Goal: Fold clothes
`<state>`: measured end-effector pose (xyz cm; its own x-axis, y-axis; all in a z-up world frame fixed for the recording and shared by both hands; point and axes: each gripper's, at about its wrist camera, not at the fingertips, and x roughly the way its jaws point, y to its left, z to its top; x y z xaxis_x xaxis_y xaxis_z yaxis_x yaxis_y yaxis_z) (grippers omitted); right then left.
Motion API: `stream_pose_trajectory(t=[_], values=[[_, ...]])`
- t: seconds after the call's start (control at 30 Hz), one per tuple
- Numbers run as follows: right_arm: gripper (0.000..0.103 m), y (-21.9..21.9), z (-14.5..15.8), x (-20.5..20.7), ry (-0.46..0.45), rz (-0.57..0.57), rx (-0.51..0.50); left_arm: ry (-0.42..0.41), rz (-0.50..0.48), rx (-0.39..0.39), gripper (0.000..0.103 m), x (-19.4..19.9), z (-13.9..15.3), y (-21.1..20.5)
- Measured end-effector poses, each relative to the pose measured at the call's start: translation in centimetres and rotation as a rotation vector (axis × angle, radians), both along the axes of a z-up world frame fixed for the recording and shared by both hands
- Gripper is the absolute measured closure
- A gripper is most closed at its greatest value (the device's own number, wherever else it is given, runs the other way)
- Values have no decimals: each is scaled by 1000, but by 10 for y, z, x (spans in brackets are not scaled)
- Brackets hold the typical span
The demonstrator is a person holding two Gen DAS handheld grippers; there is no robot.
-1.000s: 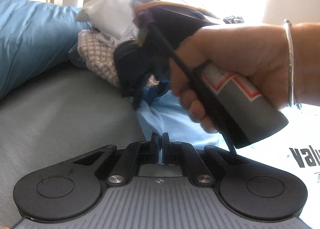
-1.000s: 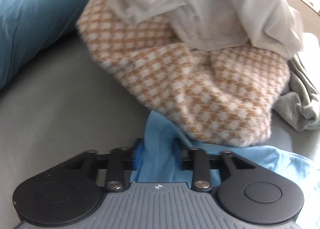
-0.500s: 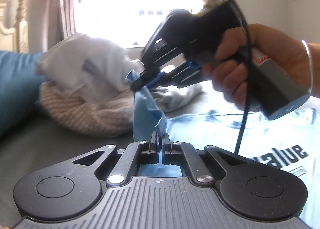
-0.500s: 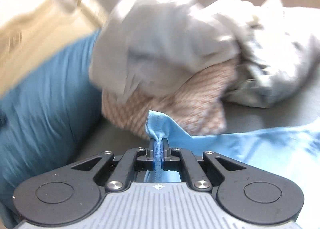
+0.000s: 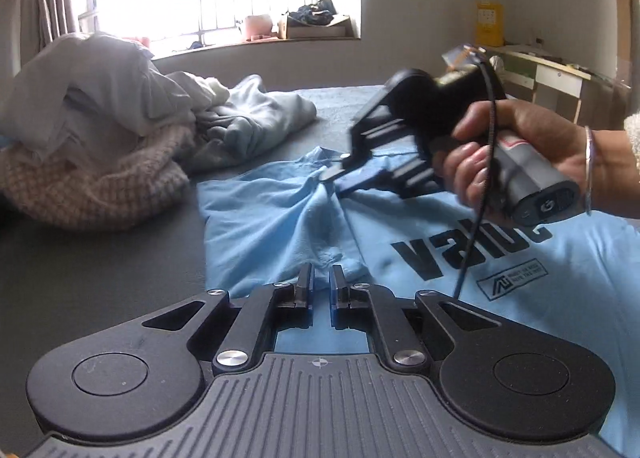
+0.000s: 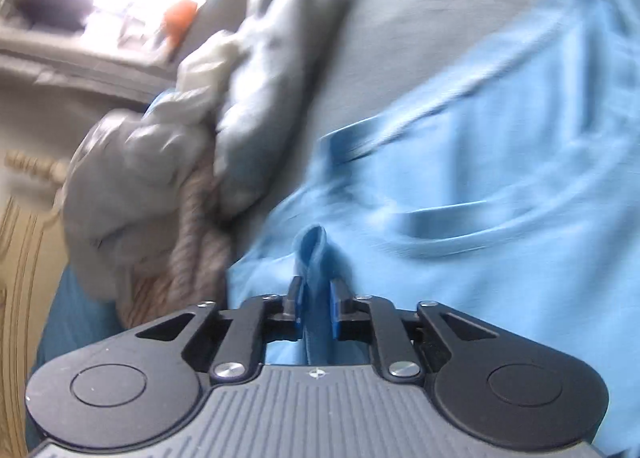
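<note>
A light blue T-shirt (image 5: 500,258) with black lettering lies on the grey bed. Its left part is folded over the body. My left gripper (image 5: 320,282) stands slightly open at the crumpled fold, with a small gap between the fingers and no cloth pinched. My right gripper (image 5: 336,174), held in a hand, rests its tips on the shirt farther back. In the right wrist view the right gripper (image 6: 316,290) is slightly open, with a ridge of the blue shirt (image 6: 480,198) standing loose between the fingers.
A heap of clothes (image 5: 100,130) lies at the left: grey garments on a beige checked knit. It also shows in the right wrist view (image 6: 180,146). The grey bed sheet (image 5: 100,278) lies bare at front left. A window sill with boxes (image 5: 304,26) stands behind.
Both grippers carried the blue cloth to the right, laid it over the shirt, and have parted their fingers. The fold now lies on the shirt.
</note>
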<state>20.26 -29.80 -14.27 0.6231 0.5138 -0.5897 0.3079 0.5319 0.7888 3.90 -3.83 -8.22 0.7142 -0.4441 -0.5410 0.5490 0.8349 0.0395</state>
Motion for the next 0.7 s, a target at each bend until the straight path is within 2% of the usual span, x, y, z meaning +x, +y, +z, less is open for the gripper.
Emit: stream_pose_trajectory(t=[0.1, 0.13, 0.23, 0.33, 0.5, 0.57, 0.7], values=[[81, -13, 6, -9, -5, -23, 2, -29, 43, 25, 96, -2, 2, 11], [76, -14, 10, -12, -7, -18, -13, -32, 55, 43, 94, 0, 2, 14], [72, -10, 23, -25, -11, 37, -51, -20, 69, 121, 92, 10, -3, 16], [72, 8, 44, -46, -84, 147, -193, -23, 62, 165, 92, 11, -9, 14], [73, 64, 68, -67, -225, 415, -419, -56, 49, 226, 90, 10, -19, 9], [73, 77, 70, -73, -250, 481, -457, -64, 56, 233, 90, 11, -22, 7], [73, 82, 63, -81, -242, 523, -478, -59, 70, 224, 90, 15, -24, 8]])
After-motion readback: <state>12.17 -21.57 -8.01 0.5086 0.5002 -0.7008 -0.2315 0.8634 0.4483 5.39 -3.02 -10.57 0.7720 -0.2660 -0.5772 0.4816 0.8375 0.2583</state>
